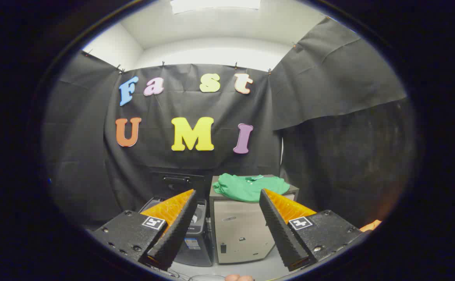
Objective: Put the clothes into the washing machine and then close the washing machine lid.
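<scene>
Gripper point(227, 230) fingers spread wide, holding nothing.
Green shirt point(250, 187) well beyond fingers, atop cabinet point(243, 230), right of open washing machine point(194, 234).

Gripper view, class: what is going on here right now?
A hand-held gripper hangs open with nothing between its fingers. Beyond them a folded green shirt lies on top of a beige box-shaped cabinet. Beside it stands a dark grey washing machine with its lid raised. The shirt is untouched.
</scene>
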The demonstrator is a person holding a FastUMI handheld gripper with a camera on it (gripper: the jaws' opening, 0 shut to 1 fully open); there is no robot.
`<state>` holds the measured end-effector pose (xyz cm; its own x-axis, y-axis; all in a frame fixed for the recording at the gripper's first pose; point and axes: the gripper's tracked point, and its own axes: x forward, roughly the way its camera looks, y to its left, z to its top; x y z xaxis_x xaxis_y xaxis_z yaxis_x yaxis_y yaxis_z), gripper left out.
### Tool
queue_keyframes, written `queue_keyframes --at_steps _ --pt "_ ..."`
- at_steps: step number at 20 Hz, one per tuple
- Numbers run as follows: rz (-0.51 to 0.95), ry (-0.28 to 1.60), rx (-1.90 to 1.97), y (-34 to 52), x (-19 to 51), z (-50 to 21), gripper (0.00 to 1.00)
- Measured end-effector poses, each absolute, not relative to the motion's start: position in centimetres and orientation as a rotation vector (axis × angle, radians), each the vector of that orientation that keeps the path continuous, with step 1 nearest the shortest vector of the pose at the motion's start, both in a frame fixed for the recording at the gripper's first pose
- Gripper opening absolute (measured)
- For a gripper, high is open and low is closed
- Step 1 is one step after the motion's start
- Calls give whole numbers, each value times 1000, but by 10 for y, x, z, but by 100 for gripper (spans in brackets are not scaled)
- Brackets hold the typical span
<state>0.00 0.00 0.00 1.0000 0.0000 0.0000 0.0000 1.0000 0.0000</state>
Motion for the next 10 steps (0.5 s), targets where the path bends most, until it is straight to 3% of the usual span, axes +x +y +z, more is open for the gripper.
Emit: queue_keyframes --at_steps 10 --pt "35 -5 -13 19 0 -1 100"
